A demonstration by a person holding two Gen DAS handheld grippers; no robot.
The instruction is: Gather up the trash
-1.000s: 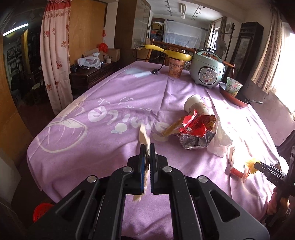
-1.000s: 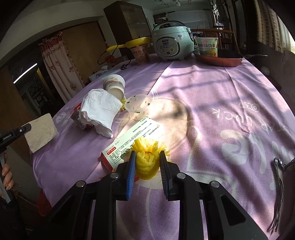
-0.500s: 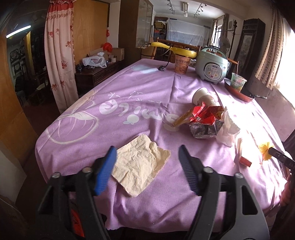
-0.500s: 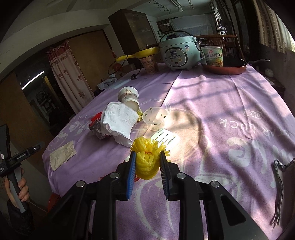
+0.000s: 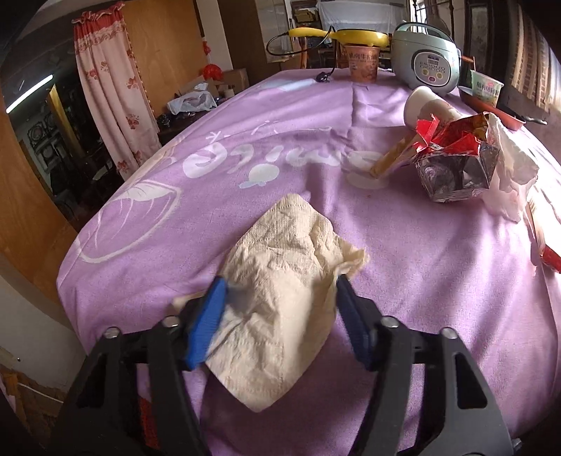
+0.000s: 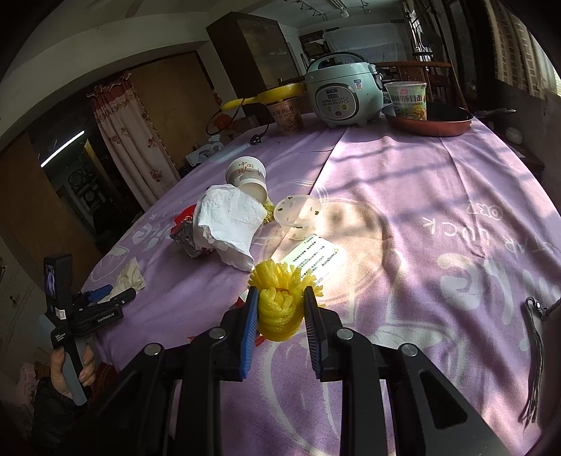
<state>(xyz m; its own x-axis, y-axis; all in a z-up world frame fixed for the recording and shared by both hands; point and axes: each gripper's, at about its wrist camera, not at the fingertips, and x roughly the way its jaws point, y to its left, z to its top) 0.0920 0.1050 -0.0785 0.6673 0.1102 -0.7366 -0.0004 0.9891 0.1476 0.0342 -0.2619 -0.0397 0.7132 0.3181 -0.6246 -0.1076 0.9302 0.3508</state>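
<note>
A crumpled beige napkin (image 5: 280, 280) lies on the purple tablecloth (image 5: 245, 147) near the front edge. My left gripper (image 5: 278, 298) is open, its jaws on either side of the napkin, touching its edges. It also shows in the right wrist view (image 6: 112, 296) beside the napkin (image 6: 131, 273). My right gripper (image 6: 280, 308) is shut on a yellow foam net (image 6: 280, 298), held above the table. A torn red snack bag (image 5: 452, 158), a white tissue (image 6: 228, 221), a tipped paper cup (image 6: 247, 175), a clear lid (image 6: 296, 212) and a printed box (image 6: 313, 259) lie mid-table.
A rice cooker (image 6: 342, 91), two noodle cups (image 6: 406, 100) (image 6: 285, 114), a red pan (image 6: 429, 122) and a yellow racket (image 5: 336, 34) stand at the far end. A dark cord (image 6: 534, 350) hangs at the right. A curtain (image 5: 108, 91) hangs left.
My left gripper dropped the napkin on the cloth, opened wide, then came down around it with jaws narrower. My right gripper keeps hold of the foam net and has risen slightly.
</note>
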